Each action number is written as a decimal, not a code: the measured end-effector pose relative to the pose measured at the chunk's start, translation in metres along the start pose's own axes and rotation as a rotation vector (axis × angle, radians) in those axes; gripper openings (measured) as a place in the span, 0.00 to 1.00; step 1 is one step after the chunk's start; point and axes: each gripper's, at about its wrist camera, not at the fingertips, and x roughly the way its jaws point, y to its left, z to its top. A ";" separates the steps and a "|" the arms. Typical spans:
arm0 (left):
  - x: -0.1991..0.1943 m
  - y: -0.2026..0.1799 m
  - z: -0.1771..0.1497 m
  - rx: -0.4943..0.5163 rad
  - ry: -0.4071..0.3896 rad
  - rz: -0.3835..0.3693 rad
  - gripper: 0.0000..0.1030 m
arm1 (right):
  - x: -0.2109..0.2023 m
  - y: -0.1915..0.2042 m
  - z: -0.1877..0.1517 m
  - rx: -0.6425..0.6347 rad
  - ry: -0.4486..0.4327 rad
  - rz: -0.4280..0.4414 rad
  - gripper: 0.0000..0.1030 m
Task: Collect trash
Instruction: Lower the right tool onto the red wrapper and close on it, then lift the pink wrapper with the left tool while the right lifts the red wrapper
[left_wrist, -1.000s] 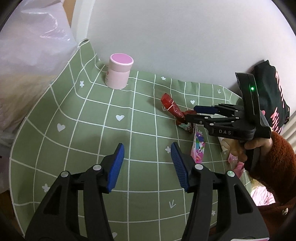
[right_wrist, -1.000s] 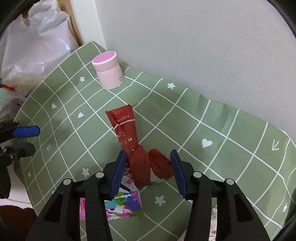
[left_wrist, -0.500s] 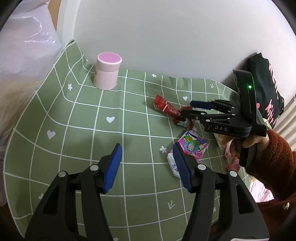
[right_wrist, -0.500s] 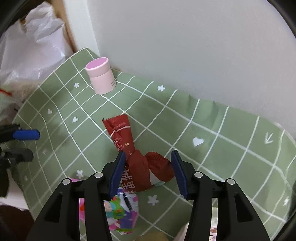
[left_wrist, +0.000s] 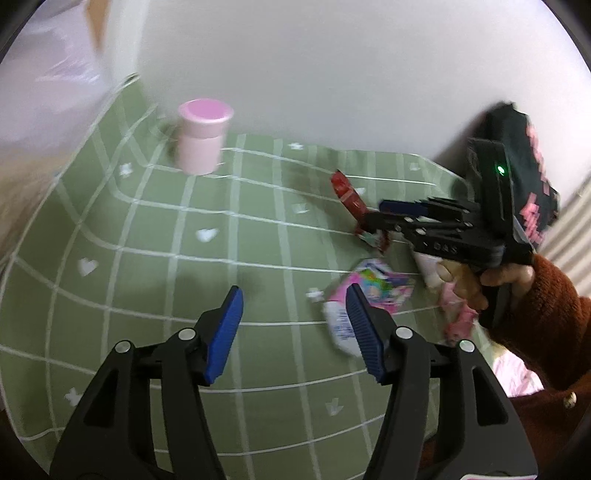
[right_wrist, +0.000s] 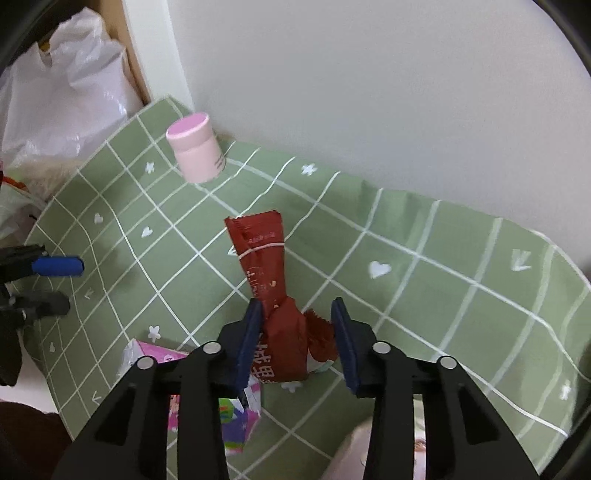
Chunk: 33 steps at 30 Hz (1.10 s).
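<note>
A red snack wrapper lies on the green checked cloth. My right gripper is open, its blue pads either side of the wrapper's crumpled near end. The wrapper also shows in the left wrist view, with the right gripper over it. A pink colourful wrapper lies beside a white packet; the pink one also shows under the right gripper. My left gripper is open and empty above the cloth, its right pad just over the white packet.
A pink lidded jar stands at the cloth's far left corner, by the white wall. A white plastic bag sits left of the table. A black bag with pink print lies at the right. More pink wrappers lie near the hand.
My left gripper has shifted right toward the pink and white wrappers. My right gripper has narrowed its opening around the red wrapper's crumpled end.
</note>
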 end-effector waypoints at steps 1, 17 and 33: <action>0.001 -0.009 0.001 0.040 -0.002 -0.033 0.58 | -0.009 -0.004 0.000 0.017 -0.015 -0.008 0.33; 0.079 -0.063 -0.007 0.273 0.197 0.018 0.23 | -0.127 -0.049 -0.044 0.204 -0.157 -0.134 0.33; 0.072 -0.087 0.024 0.298 0.131 0.001 0.10 | -0.176 -0.077 -0.069 0.304 -0.234 -0.244 0.34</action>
